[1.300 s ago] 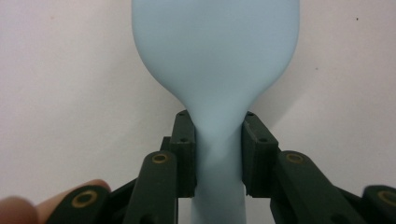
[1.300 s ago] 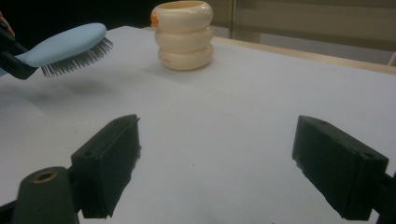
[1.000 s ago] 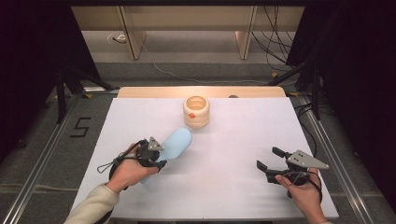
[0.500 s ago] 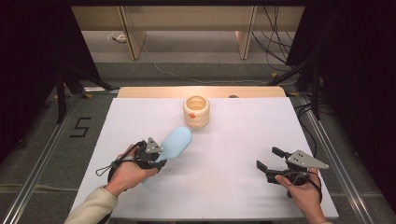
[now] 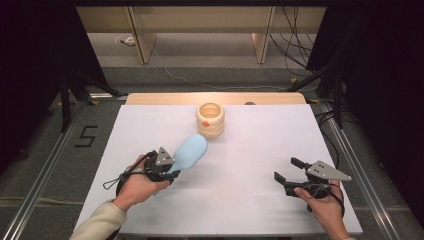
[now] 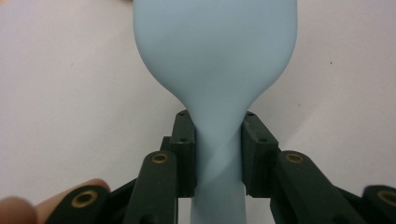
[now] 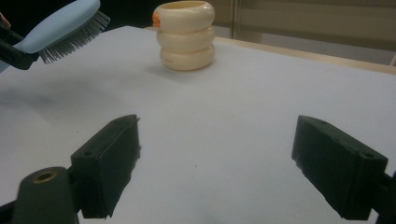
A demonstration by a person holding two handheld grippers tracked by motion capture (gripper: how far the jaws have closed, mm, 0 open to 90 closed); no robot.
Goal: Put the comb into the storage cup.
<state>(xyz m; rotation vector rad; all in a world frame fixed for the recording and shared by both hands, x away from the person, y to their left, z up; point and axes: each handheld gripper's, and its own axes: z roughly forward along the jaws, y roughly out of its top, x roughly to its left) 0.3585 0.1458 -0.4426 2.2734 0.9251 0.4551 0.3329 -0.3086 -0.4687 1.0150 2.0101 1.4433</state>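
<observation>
Between the left gripper's (image 6: 218,154) jaws sits the blue hairbrush's (image 6: 215,60) neck, clamped.

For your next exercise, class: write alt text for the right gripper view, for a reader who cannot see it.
A cream ribbed holder stands upright on a white table, seen between the right gripper's two wide-open black jaws with nothing between them. At upper left, a pale blue hairbrush, bristles facing down, is held above the table by the left gripper.
</observation>
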